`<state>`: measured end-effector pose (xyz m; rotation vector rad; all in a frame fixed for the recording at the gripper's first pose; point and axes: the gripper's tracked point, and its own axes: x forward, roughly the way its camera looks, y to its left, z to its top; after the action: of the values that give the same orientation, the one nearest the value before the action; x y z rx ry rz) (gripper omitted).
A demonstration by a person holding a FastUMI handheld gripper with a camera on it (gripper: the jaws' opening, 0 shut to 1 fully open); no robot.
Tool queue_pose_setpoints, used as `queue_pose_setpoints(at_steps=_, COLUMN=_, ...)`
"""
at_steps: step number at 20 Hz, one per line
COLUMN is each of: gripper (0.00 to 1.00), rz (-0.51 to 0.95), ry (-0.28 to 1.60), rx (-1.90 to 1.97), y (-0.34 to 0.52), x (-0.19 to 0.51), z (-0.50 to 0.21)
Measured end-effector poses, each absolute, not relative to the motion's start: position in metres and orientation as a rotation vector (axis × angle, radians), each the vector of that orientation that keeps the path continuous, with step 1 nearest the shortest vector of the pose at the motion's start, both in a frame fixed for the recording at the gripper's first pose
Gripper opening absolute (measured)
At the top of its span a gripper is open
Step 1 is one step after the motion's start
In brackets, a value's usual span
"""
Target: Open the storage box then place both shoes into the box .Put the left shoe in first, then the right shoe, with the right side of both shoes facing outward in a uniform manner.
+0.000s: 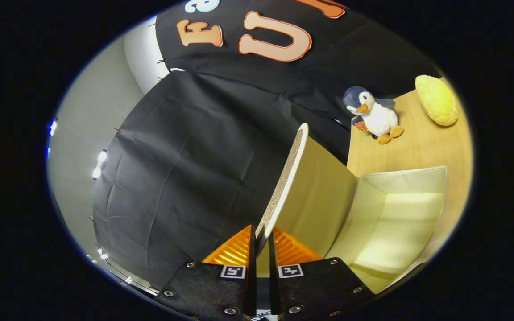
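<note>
My gripper is shut on the edge of the storage box lid, with one finger on each face of the lid. The lid is lifted and stands tilted up, its woven outer side turned toward the black cloth and its pale inner side toward the box. The open storage box lies just right of the fingers, with a cream lining and nothing inside that I can see. It rests on a wooden table.
A plush penguin sits on the table beyond the box, near the black cloth wall. A yellow knobbly object lies further right of it on the table. A grey wall with lights is off to the left.
</note>
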<state>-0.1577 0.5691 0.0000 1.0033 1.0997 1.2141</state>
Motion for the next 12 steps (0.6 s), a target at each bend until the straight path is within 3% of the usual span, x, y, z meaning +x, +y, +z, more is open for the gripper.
queue_pose_setpoints(at_steps=2, gripper=0.12, rz=1.206, ry=1.127, rx=0.973, y=0.593, x=-0.163, z=-0.003)
queue_pose_setpoints(at_steps=4, gripper=0.23, rz=1.208, ry=1.126, rx=0.907, y=0.611, x=-0.171, z=-0.009)
queue_pose_setpoints(at_steps=5, gripper=0.35, rz=1.207, ry=1.13, rx=0.881, y=0.616, x=-0.175, z=-0.014)
queue_pose_setpoints(at_steps=9, gripper=0.65, rz=1.204, ry=1.127, rx=0.799, y=0.619, x=-0.182, z=-0.032)
queue_pose_setpoints(at_steps=12, gripper=0.78, rz=1.151, ry=1.056, rx=0.688, y=0.598, x=-0.171, z=-0.05)
